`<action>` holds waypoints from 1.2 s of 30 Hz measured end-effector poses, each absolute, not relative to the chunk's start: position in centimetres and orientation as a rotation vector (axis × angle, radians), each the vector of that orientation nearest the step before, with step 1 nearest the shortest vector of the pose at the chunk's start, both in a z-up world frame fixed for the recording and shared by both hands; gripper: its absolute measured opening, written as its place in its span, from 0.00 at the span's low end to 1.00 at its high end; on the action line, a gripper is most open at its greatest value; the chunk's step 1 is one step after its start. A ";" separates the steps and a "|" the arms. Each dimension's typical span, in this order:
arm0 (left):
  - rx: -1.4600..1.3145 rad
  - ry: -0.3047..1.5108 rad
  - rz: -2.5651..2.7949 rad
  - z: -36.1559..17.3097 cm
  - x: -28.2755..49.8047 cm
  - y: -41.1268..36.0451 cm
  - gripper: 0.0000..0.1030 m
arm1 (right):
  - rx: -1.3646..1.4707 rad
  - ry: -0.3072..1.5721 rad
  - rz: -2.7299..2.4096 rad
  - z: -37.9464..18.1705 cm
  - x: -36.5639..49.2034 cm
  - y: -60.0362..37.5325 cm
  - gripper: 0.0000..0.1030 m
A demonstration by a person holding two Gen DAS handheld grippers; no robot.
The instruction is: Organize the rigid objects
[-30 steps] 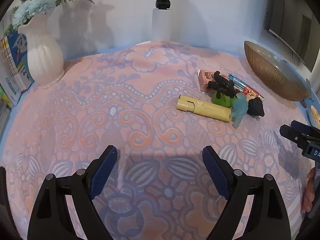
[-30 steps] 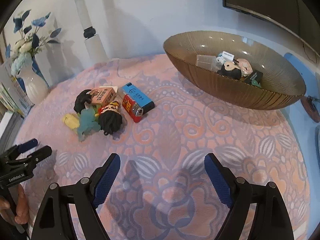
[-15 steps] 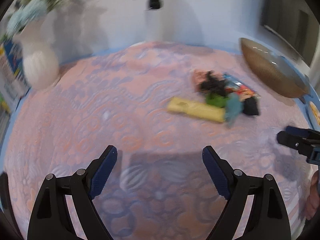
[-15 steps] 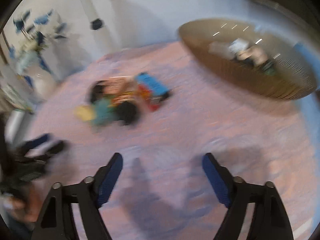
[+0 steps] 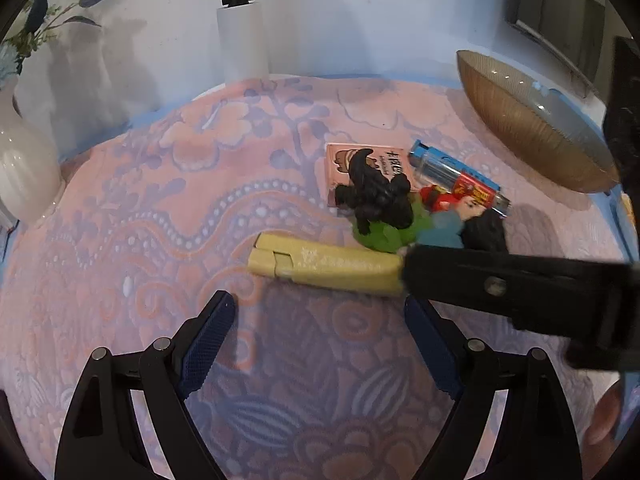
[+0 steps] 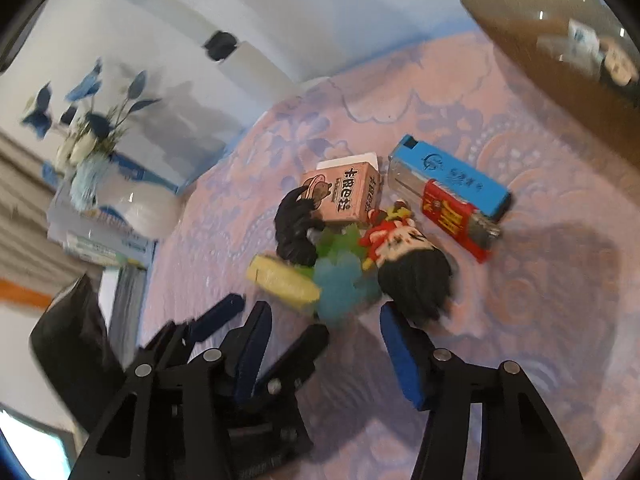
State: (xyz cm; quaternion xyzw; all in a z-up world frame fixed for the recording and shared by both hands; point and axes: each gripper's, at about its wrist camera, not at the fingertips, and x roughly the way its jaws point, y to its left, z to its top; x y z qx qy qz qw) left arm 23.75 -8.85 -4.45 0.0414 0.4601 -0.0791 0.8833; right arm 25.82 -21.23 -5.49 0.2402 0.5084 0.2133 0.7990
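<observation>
A pile of small things lies on the patterned cloth. It holds a yellow bar (image 5: pixel 324 266) (image 6: pixel 282 280), a black figure (image 5: pixel 376 196), a pink box (image 6: pixel 344 194), a blue and red box (image 6: pixel 452 196), a teal figure (image 6: pixel 344 284) and a black-haired doll (image 6: pixel 416 280). My left gripper (image 5: pixel 320 344) is open just short of the yellow bar, with nothing between its jaws. My right gripper (image 6: pixel 328 350) is tilted and its jaws are closing. The teal figure and the doll lie just ahead of its tips, untouched. One right finger (image 5: pixel 500 280) crosses the left wrist view over the bar's end.
A brown ribbed bowl (image 5: pixel 532 132) (image 6: pixel 552 44) at the far right holds several small items. A white vase (image 5: pixel 24 168) with blue flowers stands far left beside stacked books (image 6: pixel 100 236). A white post (image 5: pixel 240 24) rises at the back wall. The left gripper's fingers (image 6: pixel 218 316) crowd the right gripper's left side.
Both grippers have moved in towards the pile, which now looks larger. The right gripper has rolled and its jaws have narrowed. Its finger now reaches across the left wrist view.
</observation>
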 end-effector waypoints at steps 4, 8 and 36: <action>0.079 0.951 -0.162 -4.4 23.8 -8.5 0.85 | 0.507 1.060 0.428 -5.8 26.4 -20.9 0.29; 0.062 0.956 -0.142 -4.4 23.4 -6.4 0.85 | 0.519 1.048 0.452 -6.1 25.8 -22.3 0.27; -0.001 0.906 -0.266 -4.2 22.9 -4.8 0.21 | 0.564 0.962 0.572 -6.6 23.2 -25.6 0.27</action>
